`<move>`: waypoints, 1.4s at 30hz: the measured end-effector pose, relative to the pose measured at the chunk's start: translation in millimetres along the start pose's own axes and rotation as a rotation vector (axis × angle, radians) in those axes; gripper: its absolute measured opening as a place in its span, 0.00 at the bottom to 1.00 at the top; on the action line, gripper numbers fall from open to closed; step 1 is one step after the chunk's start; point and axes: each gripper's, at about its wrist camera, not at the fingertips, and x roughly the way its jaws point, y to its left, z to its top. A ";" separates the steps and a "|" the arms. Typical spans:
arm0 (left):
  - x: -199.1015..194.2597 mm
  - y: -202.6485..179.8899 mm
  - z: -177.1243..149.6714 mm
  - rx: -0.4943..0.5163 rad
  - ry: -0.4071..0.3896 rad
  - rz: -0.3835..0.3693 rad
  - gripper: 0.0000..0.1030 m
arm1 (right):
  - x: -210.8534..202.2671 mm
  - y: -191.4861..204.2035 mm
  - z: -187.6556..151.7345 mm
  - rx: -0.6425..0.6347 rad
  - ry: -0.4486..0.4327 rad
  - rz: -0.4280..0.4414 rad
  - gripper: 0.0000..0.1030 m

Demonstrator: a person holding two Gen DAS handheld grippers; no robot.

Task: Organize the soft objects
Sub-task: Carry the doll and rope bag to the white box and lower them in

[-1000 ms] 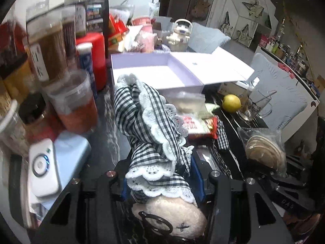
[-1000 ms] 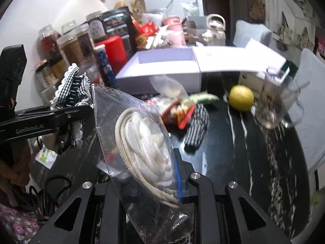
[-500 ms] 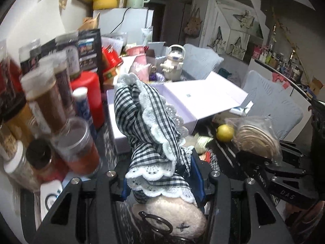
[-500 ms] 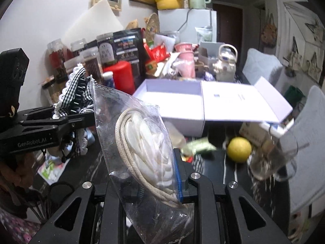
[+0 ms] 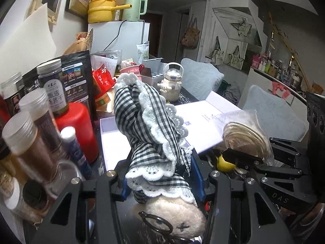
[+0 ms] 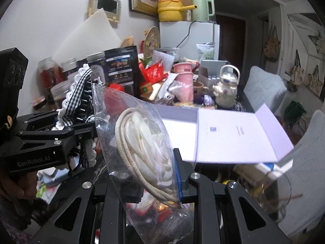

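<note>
Each gripper's fingers clench one soft thing, left [image 5: 162,181] the doll [image 5: 150,142], right [image 6: 154,174] the bag [image 6: 142,142], ready for the box [image 6: 233,136] ahead.

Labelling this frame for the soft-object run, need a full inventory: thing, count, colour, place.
plush toy: 1, cream with black-white gingham dress, in left claw
clear bag: 1, holds white fabric and cord, in right claw
box: 1, pale lilac, open, lid flat to its right, mid table
red canister: 1, left of box
jars: several, clear with brown contents, far left
teapot: 1, cream, behind box
lemon: 1, yellow, mostly hidden
glass mug: 1, clear, lower right
yellow pot: 1, on fridge
green kettle: 1, on fridge
left claw: shut on plush toy
right claw: shut on clear bag
</note>
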 end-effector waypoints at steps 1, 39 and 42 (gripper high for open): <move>5.3 2.5 4.9 -0.004 -0.007 0.008 0.46 | 2.7 -2.2 3.2 -0.001 -0.001 0.001 0.23; 186.7 83.9 58.6 -0.131 0.095 0.257 0.48 | 195.1 -63.4 95.0 0.069 0.074 -0.002 0.23; 198.1 79.0 57.0 -0.071 0.129 0.383 0.49 | 204.6 -65.7 93.3 0.087 0.097 -0.002 0.24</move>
